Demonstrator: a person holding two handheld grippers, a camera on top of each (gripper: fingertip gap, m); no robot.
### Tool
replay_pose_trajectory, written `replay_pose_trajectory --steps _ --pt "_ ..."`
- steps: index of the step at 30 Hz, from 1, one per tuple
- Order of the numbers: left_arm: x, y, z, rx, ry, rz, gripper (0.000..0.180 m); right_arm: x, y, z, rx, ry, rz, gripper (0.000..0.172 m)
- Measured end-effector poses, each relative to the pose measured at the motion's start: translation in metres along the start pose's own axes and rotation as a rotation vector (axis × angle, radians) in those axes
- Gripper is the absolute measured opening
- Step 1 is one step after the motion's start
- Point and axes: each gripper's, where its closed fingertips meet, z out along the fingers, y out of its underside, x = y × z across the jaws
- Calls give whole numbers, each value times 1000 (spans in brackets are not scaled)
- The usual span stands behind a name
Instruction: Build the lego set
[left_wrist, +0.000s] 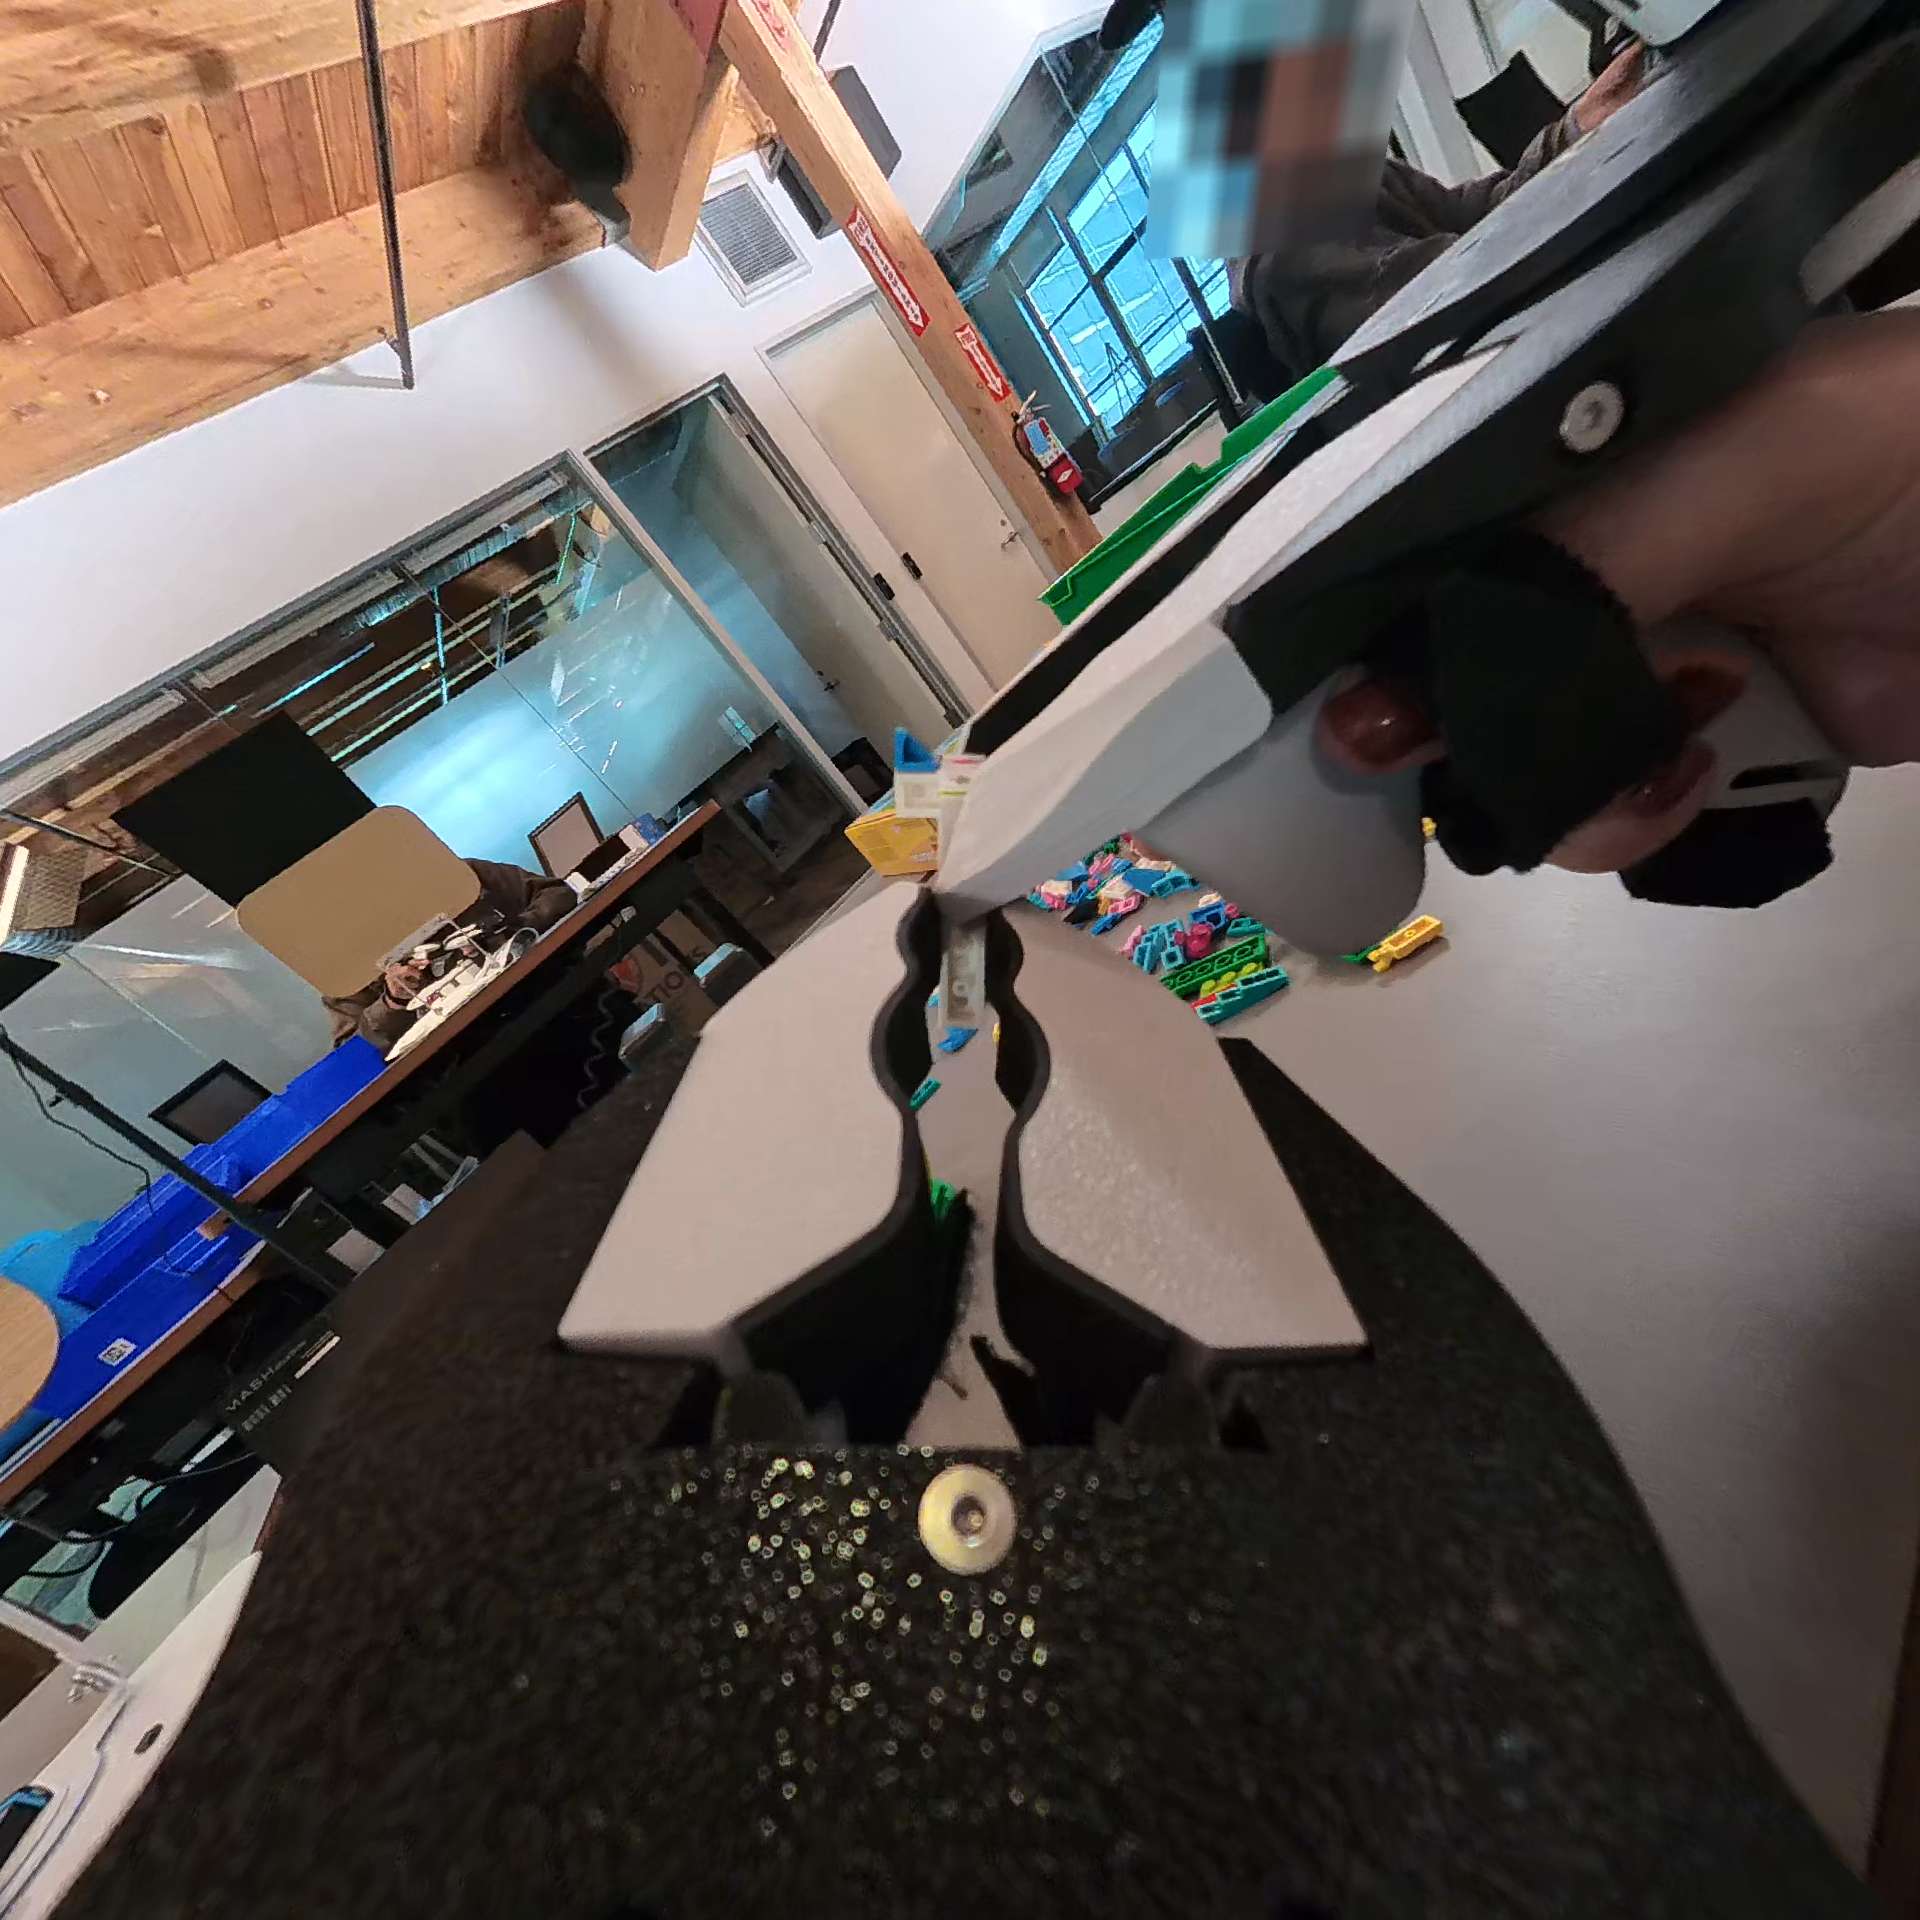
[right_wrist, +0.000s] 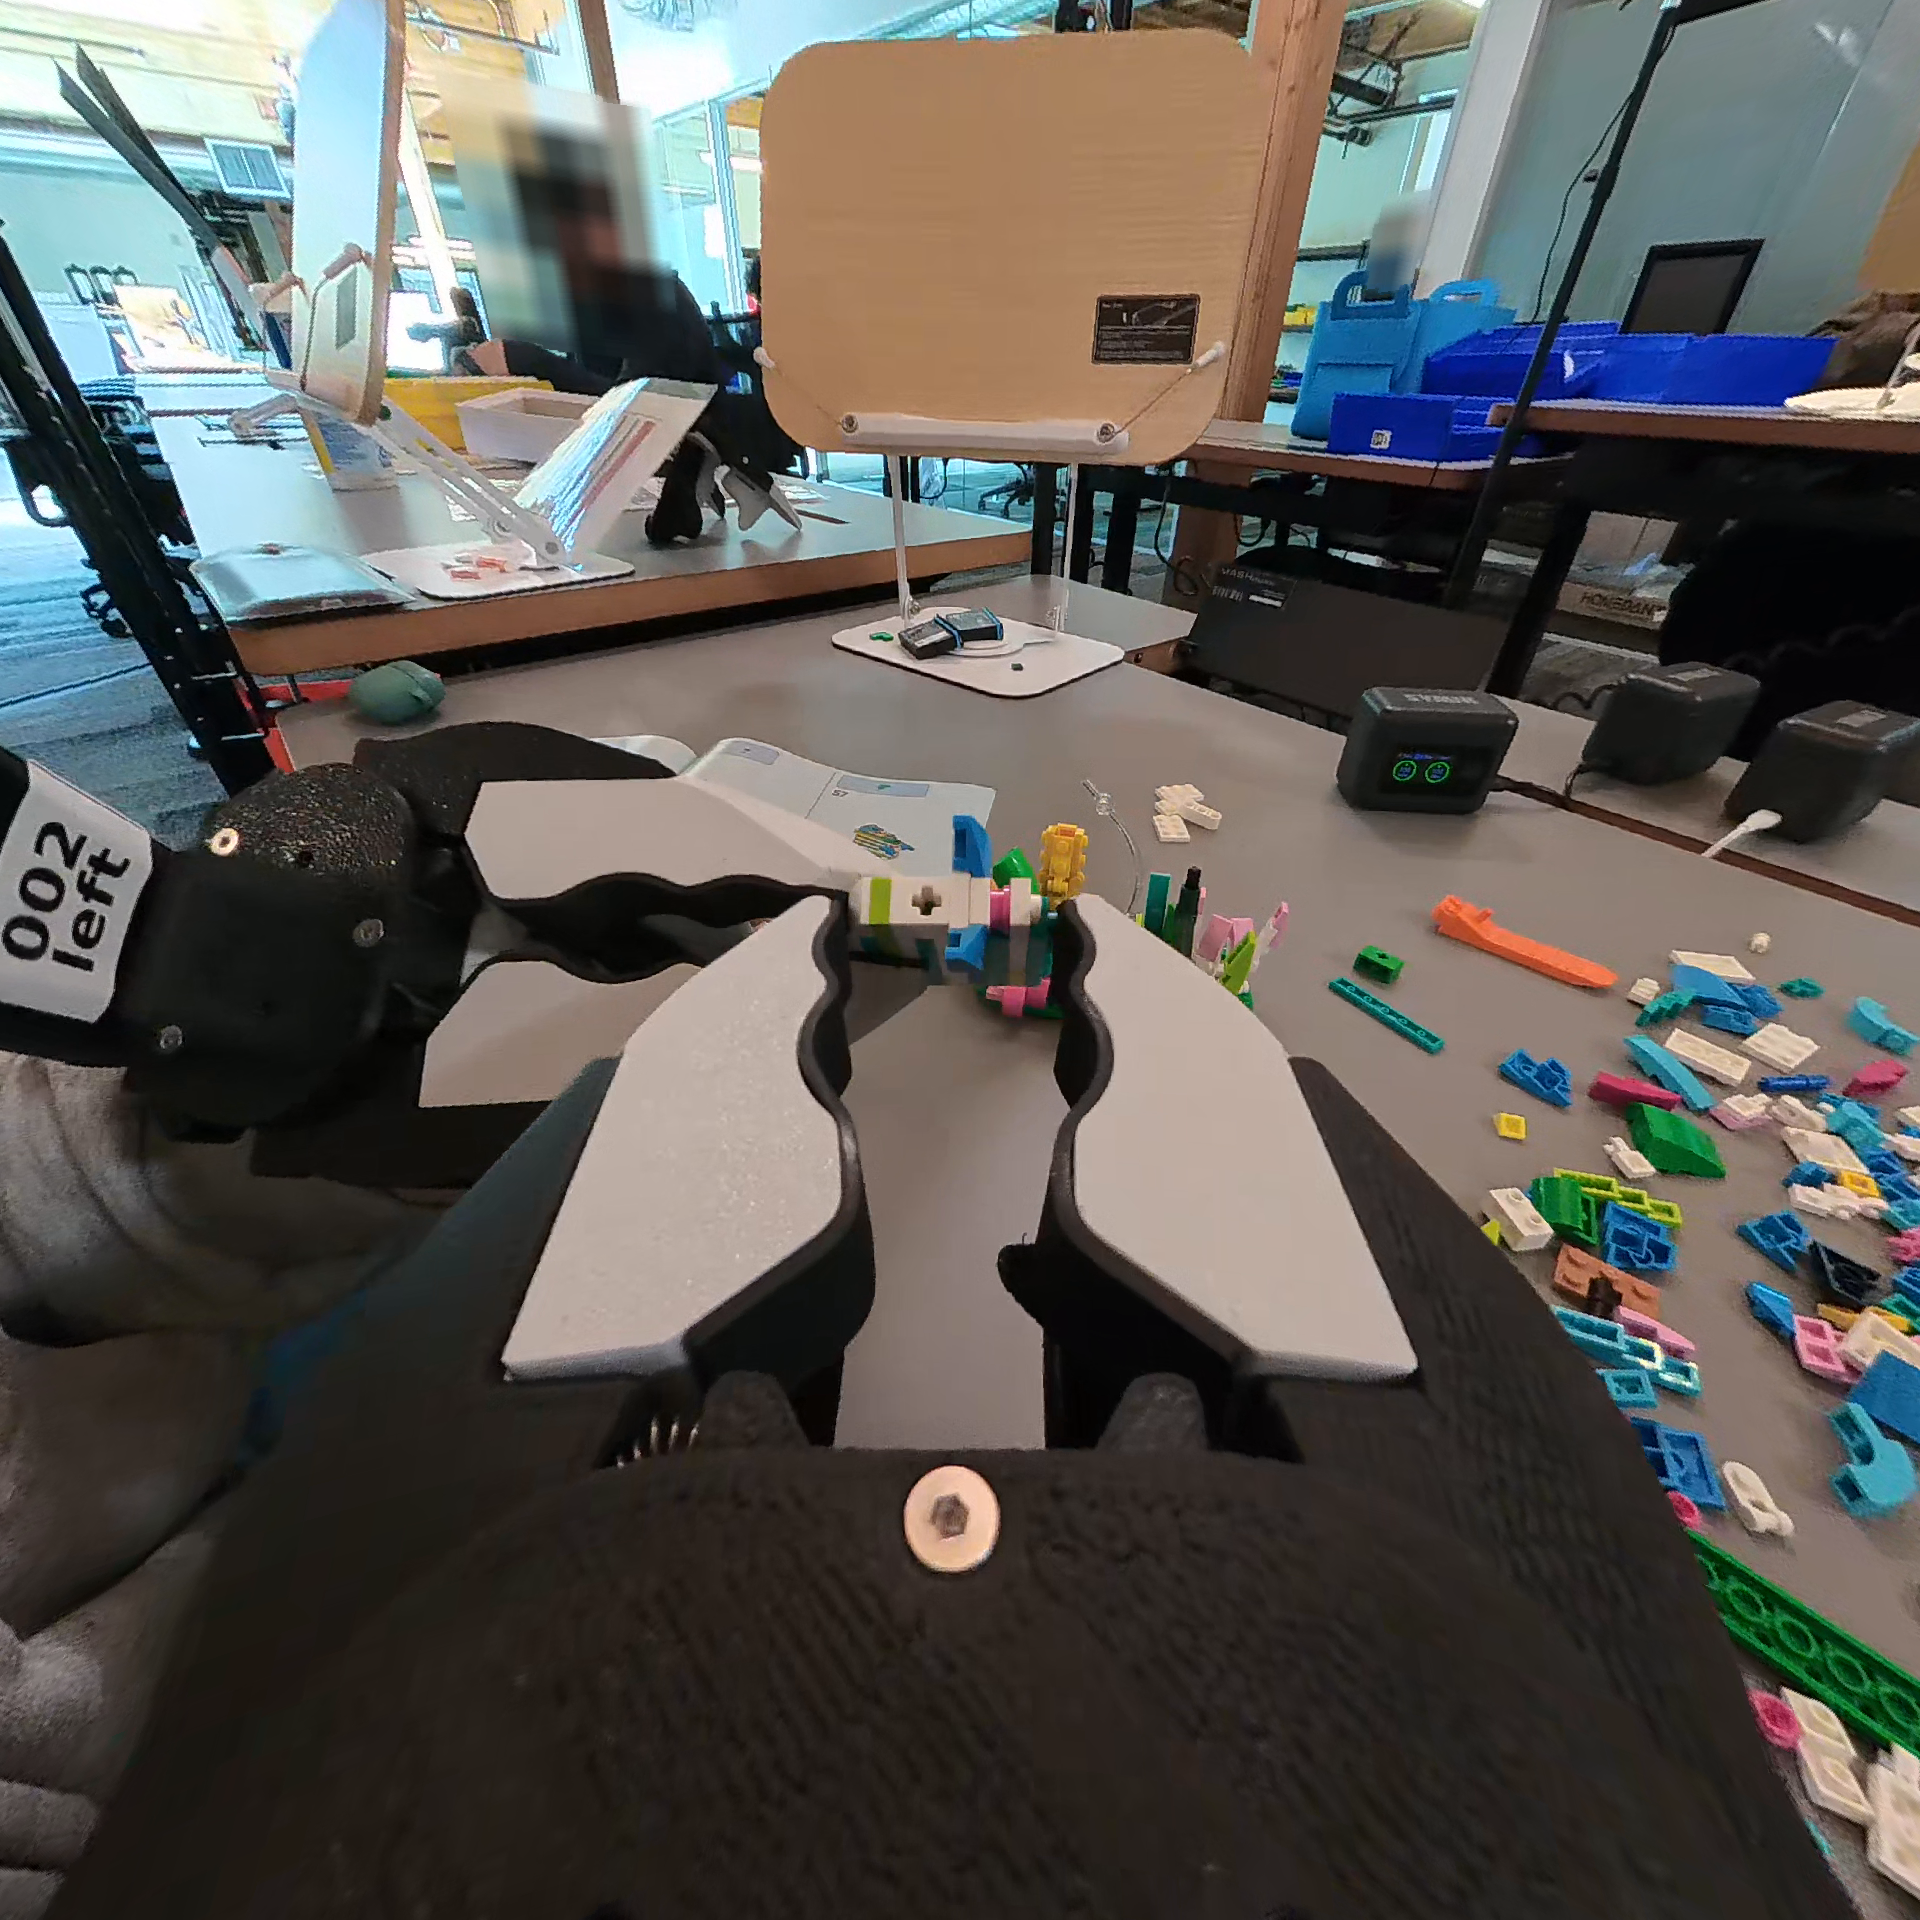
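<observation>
L gripper (right_wrist: 831, 902) jaws were clenched on a small multicolour plastic brick model (right_wrist: 940, 925), white, lime, blue and pink, gripped at its white end and held above the grey surface (right_wrist: 1039, 748). R gripper (right_wrist: 951, 935) jaws stood released, fingertips either side of the model's pink/blue end; contact could not be told. Just behind stood a yellow brick figure (right_wrist: 1065, 857) and a green/pink brick plant cluster (right_wrist: 1216, 930). An open instruction booklet (right_wrist: 831, 790) lay under L gripper. An orange brick separator tool (right_wrist: 1517, 940) and a loose pile of mixed coloured bricks (right_wrist: 1766, 1195) lay to the R. Dark charger boxes (right_wrist: 1423, 748) sat further back.
</observation>
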Motion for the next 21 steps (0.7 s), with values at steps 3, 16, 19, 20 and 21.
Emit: replay_pose_trajectory --steps 3,16,19,20,21 --pt "-1 -2 0 23 11 -56 9 0 -1 0 15 -4 5 37" --pt "-34 -20 -5 352 332 -1384 8 -8 -20 2 49 110 -446 64" --pt "-29 -23 -4 358 358 -1418 8 -8 -22 3 41 143 -486 55" --pt "-27 -23 -4 355 364 -1425 8 -8 -22 2 40 150 -487 52" --pt "-25 -23 -3 352 371 -1436 8 -7 -21 2 34 156 -487 49"
